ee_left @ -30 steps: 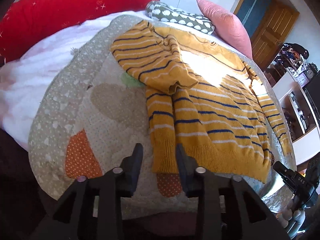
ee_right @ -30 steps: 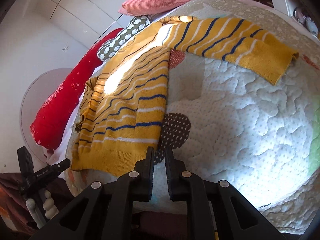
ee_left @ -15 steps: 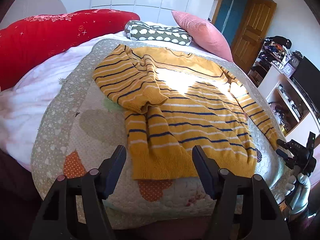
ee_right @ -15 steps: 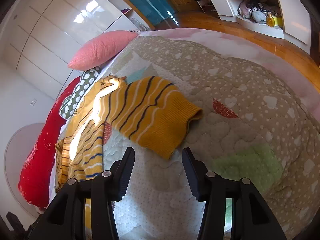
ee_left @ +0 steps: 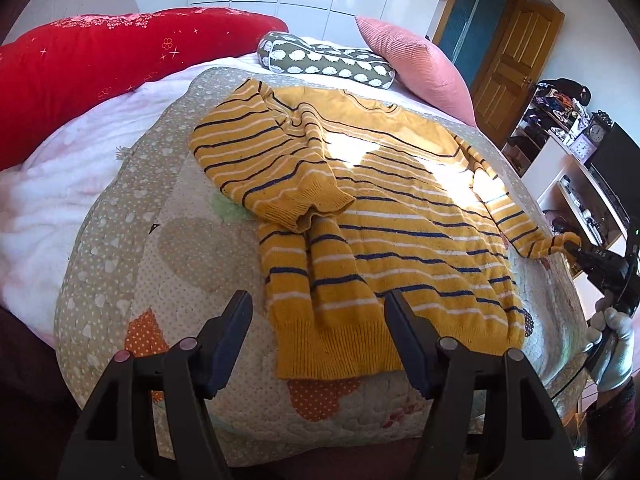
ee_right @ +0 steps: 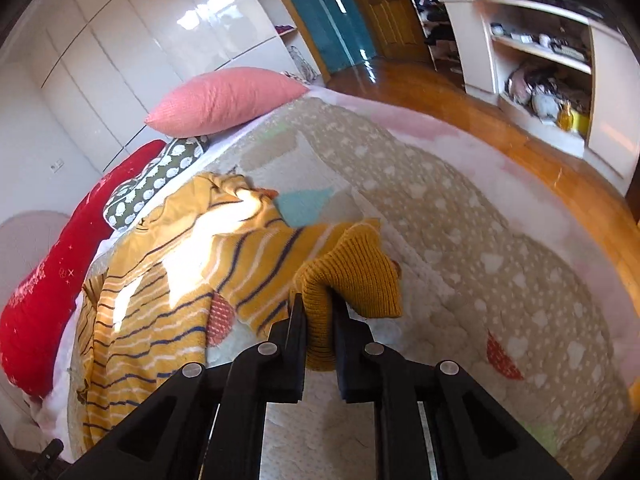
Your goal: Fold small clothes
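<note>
Yellow striped sweater [ee_left: 384,216] lies flat, one sleeve folded over.

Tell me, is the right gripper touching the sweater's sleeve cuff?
Touching. The right wrist view shows the right gripper just closed on the sleeve cuff, the ribbed knit pinched between both fingers.

The only readable lettering is small white print, apparently "DAS", on the side of the black right gripper [ee_left: 597,258] at the right edge of the left wrist view. A small clock [ee_left: 597,133] stands on the white shelf unit [ee_left: 560,184], its numerals too small to read.
</note>
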